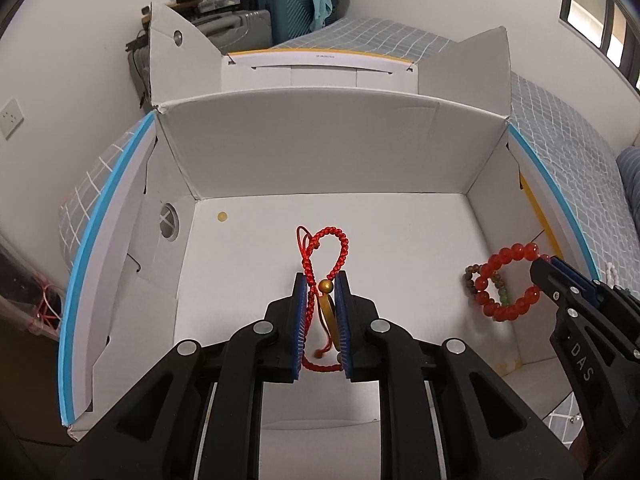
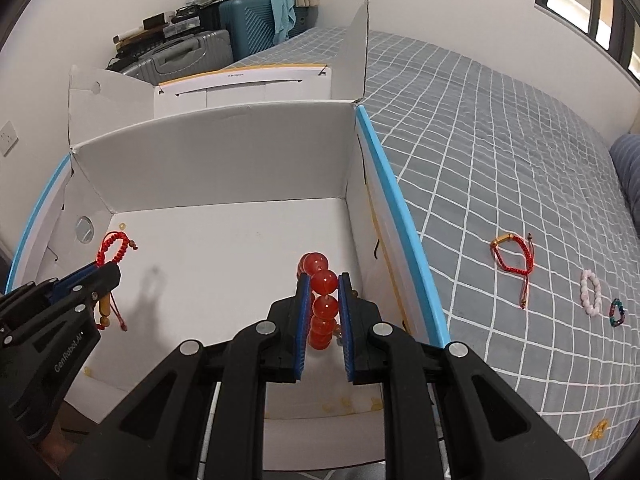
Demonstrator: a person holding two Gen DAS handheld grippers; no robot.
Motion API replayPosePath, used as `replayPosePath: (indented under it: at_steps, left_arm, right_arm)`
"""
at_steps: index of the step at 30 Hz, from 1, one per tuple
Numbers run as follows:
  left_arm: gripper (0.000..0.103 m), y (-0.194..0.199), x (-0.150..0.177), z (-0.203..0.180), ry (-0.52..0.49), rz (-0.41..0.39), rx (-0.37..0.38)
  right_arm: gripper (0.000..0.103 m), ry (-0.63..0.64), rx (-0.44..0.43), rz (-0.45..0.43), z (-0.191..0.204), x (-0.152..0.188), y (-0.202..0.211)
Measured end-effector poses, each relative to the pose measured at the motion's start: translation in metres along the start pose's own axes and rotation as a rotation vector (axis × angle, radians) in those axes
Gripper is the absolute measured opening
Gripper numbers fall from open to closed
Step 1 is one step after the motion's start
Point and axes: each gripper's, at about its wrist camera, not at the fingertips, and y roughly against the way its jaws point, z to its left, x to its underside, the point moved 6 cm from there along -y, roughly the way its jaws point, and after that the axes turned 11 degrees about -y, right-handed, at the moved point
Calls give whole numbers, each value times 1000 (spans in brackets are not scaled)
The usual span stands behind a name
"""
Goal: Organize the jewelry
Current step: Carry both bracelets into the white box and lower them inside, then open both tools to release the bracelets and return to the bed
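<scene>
Bracelets are going into the white cardboard box (image 1: 328,148) on the bed (image 2: 500,152): left gripper (image 1: 323,312) pinches the red braided cord bracelet (image 1: 326,252) mid-box, right gripper (image 2: 325,312) clamps the red bead bracelet (image 2: 322,300) near the right wall, a darker bead strand (image 1: 474,276) tangled with it. Both hang above the box floor, so dropping comes next: spread the fingers, then fetch the three bracelets (image 2: 592,294) lying out right on the quilt

The left gripper (image 1: 322,312) has its fingers pressed close on a red cord bracelet (image 1: 326,254). The right gripper (image 2: 324,308), at its 3 o'clock, clamps a red bead bracelet (image 2: 322,292).
</scene>
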Motion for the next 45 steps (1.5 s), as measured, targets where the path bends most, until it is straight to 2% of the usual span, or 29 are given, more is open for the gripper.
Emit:
replayPosePath:
  at_steps: [1,2,4,7,9,13,16,22,30,40,45]
  left_arm:
    - [17,1,0,0,-1,0,-1]
    - [25,2,0,0,-2,1,-9]
    - [36,5,0,1,-2,-10,-14]
    - [49,10,-1,1,-3,-28,-15]
    - [59,14,-2,1,-5,-42,-13]
    - [74,20,-3,-1,-12,-62,-9]
    - [77,22,-5,-2,-17,-64,-8]
    - [87,33,-8,-1,-9,-82,-7]
    - [97,64,-14,-18,-21,-151,15]
    - [98,90,-13,-84,-96,-193,115]
    - [97,99,-3,-133,-170,-207,159]
  right_arm:
    - [14,-5,1,-13,0,-1,2]
    - [16,-6,4,-26,0,-2,5]
    - [31,-13,2,-43,-1,-4,10]
    - [43,-16,11,-69,-3,-6,17]
    - [56,-21,9,-80,-5,-8,21]
    - [67,-30,-21,-87,-6,-9,27]
    - [76,-30,-14,-108,-6,-9,32]
    - [81,-42,-13,-126,-12,-13,41]
    - [92,-97,30,-165,-54,-15,69]
    - [94,-177,165,-193,-156,5,105]
    - [94,-252,259,-151,-220,33,111]
